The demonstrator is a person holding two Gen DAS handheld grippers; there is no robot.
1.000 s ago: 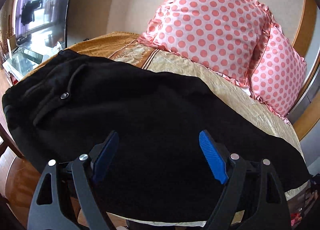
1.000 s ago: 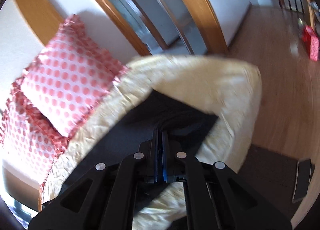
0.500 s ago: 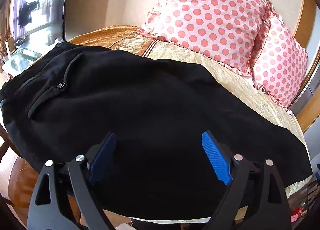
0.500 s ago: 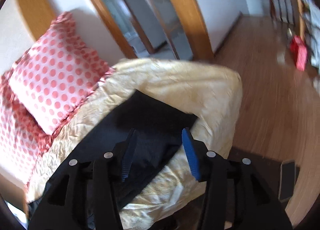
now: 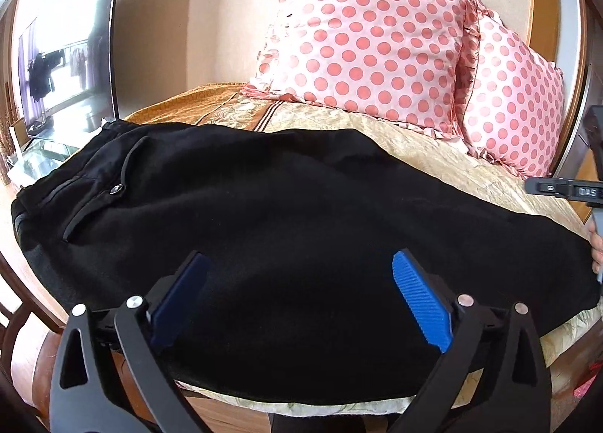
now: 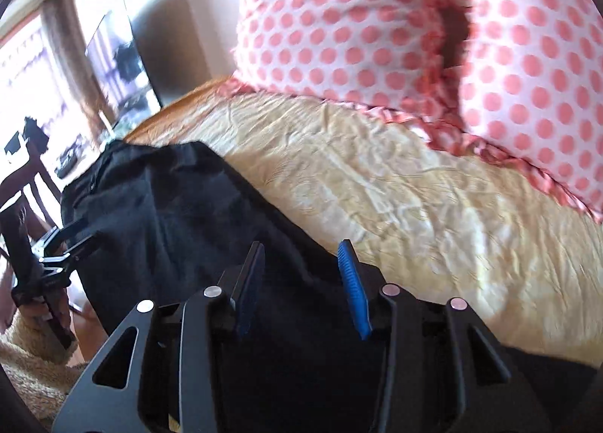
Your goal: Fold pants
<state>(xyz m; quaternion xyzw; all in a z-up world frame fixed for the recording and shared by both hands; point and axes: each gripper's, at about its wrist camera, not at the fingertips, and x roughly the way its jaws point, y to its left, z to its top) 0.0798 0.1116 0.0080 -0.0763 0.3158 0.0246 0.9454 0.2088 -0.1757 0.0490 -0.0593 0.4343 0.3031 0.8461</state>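
Note:
Black pants (image 5: 301,199) lie flat across the bed, with the waist and a buttoned back pocket (image 5: 115,188) at the left and the leg ends at the right. My left gripper (image 5: 298,257) hovers over the near edge of the pants. Its jaws are opening wide, with nothing between the blue pads (image 5: 420,305). The right wrist view is blurred. My right gripper (image 6: 301,246) is above the pants (image 6: 169,214). Its jaws stand partly apart and are closing, and no cloth is pinched. The right tool's black body (image 5: 565,188) and a hand (image 5: 595,248) show at the right edge.
Two pink polka-dot pillows (image 5: 373,41) lean on the headboard behind a cream bedspread (image 5: 433,154). A TV screen (image 5: 68,67) stands at the far left. A dark wooden chair (image 6: 26,214) is beside the bed. The bed's near edge (image 5: 301,408) lies just below my left gripper.
The right gripper was shut on the pants' leg end, then opened and let go. It swung round from facing the doorway to facing the pillows. The left jaws widened.

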